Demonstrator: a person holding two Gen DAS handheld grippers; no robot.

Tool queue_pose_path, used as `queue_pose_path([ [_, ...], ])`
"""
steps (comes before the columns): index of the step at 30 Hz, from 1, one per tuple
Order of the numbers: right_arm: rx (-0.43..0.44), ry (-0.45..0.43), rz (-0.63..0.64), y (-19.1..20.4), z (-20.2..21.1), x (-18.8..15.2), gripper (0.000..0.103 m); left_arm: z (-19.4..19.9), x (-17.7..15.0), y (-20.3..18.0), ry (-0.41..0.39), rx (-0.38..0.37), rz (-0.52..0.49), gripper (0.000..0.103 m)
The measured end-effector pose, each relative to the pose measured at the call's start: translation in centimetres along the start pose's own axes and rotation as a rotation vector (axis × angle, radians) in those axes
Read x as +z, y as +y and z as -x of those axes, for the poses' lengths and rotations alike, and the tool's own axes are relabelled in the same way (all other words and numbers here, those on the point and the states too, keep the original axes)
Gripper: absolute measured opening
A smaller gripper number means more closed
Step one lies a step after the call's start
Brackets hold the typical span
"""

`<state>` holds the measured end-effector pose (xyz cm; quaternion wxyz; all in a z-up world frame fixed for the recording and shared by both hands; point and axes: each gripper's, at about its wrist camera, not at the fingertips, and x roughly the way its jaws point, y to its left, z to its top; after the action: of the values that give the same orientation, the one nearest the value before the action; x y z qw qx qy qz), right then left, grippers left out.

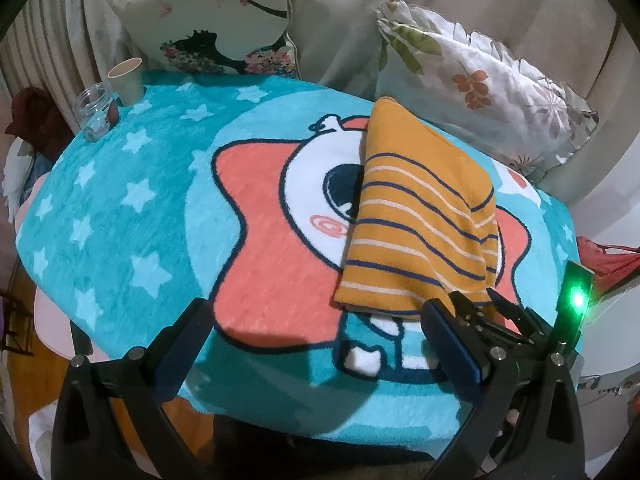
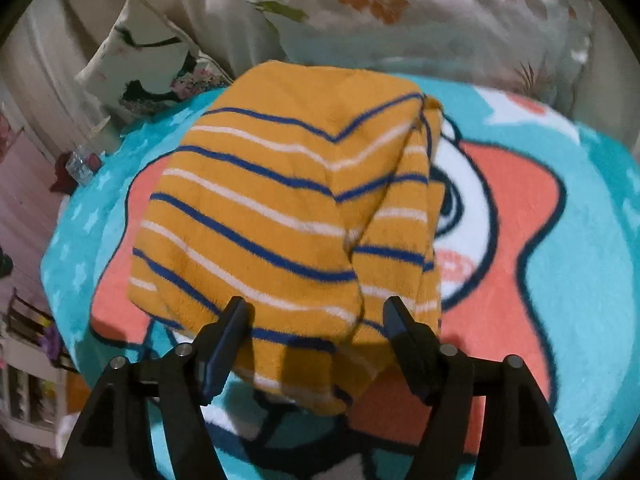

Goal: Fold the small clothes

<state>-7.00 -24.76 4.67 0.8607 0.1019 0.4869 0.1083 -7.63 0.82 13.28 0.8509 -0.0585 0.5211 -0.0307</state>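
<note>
Folded striped top (image 2: 280, 208) on the star blanket (image 1: 132, 200).
Right gripper (image 2: 316, 320) fingers wide, straddling the top's near edge at lower centre, seemingly not pinching; left gripper (image 1: 316, 332) fingers wide, empty.

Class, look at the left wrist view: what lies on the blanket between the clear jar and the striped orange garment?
Nothing: only bare blanket, its teal starred part and pink star, lies between the jar and the garment.
</note>
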Motion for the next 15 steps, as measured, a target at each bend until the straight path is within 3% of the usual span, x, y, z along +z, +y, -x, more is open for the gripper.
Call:
queue_pose_path([
  [7,-0.041,0.000,-0.031,-0.4,1.6,-0.8,0.075,1.4,-0.5,-0.2,-0.059,0.000,-0.021,0.103],
  [12,-0.070,0.000,-0.073,-1.1,2.8,-1.7,0.075,4.4,-0.6,-0.3,-0.210,0.021,-0.077,0.103],
  [15,-0.100,-0.002,-0.101,-1.3,3.5,-1.9,0.075,6.7,0.5,0.4,-0.357,0.059,-0.104,0.103],
])
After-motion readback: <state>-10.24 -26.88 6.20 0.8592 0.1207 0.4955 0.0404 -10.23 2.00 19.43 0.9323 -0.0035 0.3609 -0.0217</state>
